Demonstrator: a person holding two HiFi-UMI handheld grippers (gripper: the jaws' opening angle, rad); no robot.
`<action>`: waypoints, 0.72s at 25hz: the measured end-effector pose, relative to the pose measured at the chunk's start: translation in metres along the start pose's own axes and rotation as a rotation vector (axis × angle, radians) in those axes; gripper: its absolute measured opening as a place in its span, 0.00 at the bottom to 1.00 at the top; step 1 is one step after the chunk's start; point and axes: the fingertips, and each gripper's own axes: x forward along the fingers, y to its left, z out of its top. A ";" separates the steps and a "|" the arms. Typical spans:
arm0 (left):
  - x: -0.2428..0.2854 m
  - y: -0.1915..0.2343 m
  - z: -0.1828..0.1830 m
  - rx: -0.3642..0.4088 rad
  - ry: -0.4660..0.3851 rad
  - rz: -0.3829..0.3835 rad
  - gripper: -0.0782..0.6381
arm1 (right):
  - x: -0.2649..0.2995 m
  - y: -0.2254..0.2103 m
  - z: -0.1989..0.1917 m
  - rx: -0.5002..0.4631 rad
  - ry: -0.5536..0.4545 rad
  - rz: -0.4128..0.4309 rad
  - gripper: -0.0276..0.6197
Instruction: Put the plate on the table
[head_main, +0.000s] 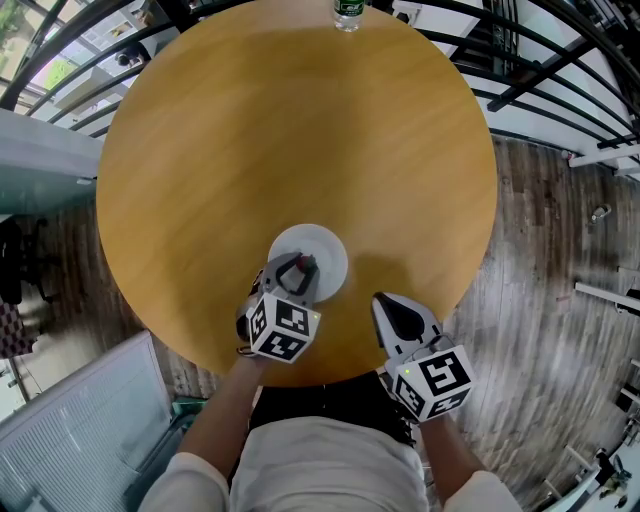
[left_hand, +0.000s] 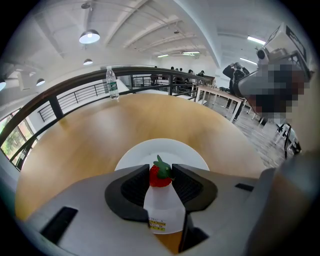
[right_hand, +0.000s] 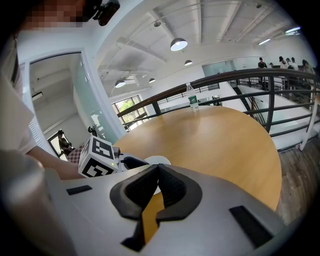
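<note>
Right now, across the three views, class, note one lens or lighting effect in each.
Head view: a soft shadow darkens the table beside the plate. Left gripper view: the ceiling lamp glares white, corners go black. Right gripper view: fisheye distortion bows the railing.

A small round white plate (head_main: 326, 246) lies flat on the round, light wooden table (head_main: 300, 130), set close to the table's near edge, its near rim partly covered from above.

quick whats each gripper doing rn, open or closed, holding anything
left gripper: closed on the strawberry
right gripper: closed, nothing between its jaws
</note>
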 end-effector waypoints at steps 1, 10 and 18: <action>0.000 0.000 0.000 0.000 0.000 -0.001 0.32 | 0.000 0.000 0.000 0.002 -0.001 0.000 0.08; -0.004 -0.002 0.004 -0.002 -0.017 -0.023 0.38 | -0.002 0.000 0.003 0.016 -0.017 -0.002 0.08; -0.039 0.001 0.028 -0.047 -0.115 -0.001 0.39 | -0.015 0.006 0.016 -0.012 -0.040 -0.008 0.08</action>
